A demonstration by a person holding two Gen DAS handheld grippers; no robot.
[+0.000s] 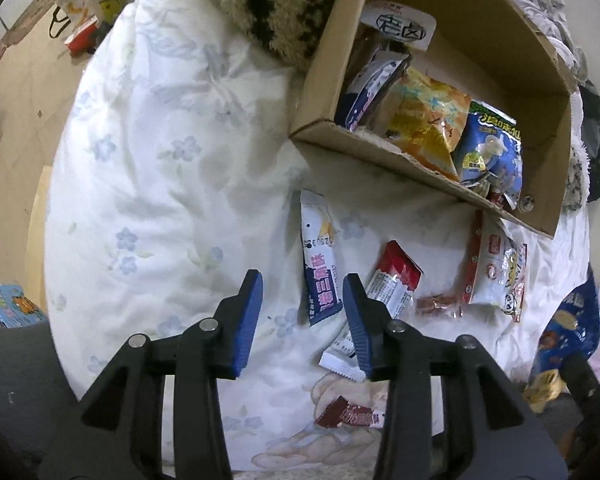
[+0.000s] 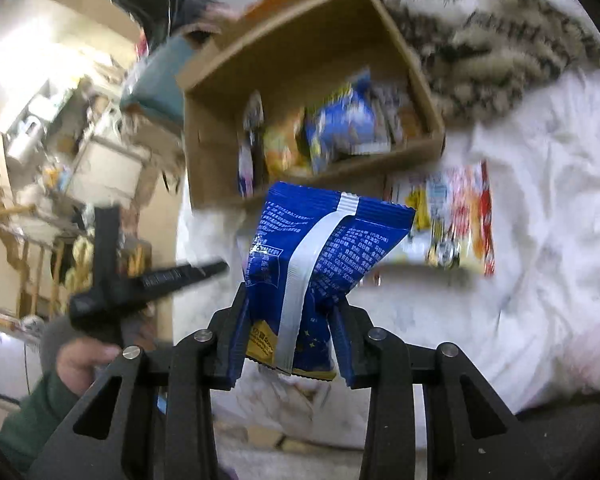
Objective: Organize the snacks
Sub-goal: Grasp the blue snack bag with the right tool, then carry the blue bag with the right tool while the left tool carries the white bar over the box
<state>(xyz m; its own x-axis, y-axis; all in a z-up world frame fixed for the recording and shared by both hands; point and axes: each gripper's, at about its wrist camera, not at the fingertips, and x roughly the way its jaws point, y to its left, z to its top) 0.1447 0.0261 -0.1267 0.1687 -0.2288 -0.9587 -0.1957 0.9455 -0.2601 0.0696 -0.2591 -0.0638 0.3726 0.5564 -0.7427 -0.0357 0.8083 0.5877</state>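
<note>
A cardboard box (image 1: 548, 92) sits on a white floral quilt (image 1: 160, 160) and holds several snack packets, among them an orange bag (image 1: 428, 120) and a blue-green bag (image 1: 492, 148). Loose on the quilt lie a white-and-blue stick packet (image 1: 320, 264), a red-and-white packet (image 1: 392, 284), a small brown packet (image 1: 438, 305), a white-and-red bag (image 1: 496, 272) and a dark red bar (image 1: 348, 416). My left gripper (image 1: 304, 292) is open over the stick packet. My right gripper (image 2: 288, 312) is shut on a blue snack bag (image 2: 320, 248), held up in front of the box (image 2: 220, 80); this bag shows at the left view's right edge (image 1: 568, 332).
A furry striped blanket (image 1: 276, 4) lies behind the box. The bed edge drops to a wooden floor (image 1: 24, 92) at left, with a red item (image 1: 82, 38) and a blue box (image 1: 8, 304). The person's other hand and gripper (image 2: 112, 280) are at the right view's left.
</note>
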